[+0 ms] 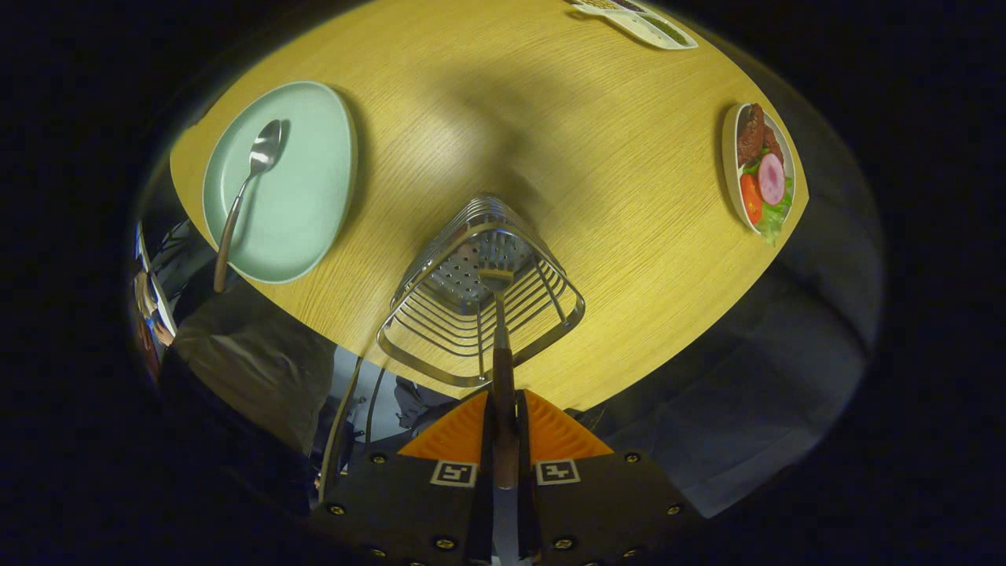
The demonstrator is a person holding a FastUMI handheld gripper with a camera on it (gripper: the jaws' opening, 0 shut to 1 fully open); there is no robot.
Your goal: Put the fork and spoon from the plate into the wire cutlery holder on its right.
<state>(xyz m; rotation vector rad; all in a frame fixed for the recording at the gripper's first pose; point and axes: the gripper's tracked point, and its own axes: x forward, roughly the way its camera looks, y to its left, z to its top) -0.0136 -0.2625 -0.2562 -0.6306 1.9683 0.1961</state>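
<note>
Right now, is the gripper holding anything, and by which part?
Yes: the gripper is shut on the brown-handled metal fork, jaws clamping its handle end, tines hanging down inside the silver wire cutlery holder.

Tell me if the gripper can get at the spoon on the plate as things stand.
Probably not yet: the gripper is shut on the fork, its head down in the wire holder. The spoon lies uncovered on the plate.

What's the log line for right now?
gripper: shut on fork | fork: head down inside wire cutlery holder | spoon: on plate | next: release fork
</note>
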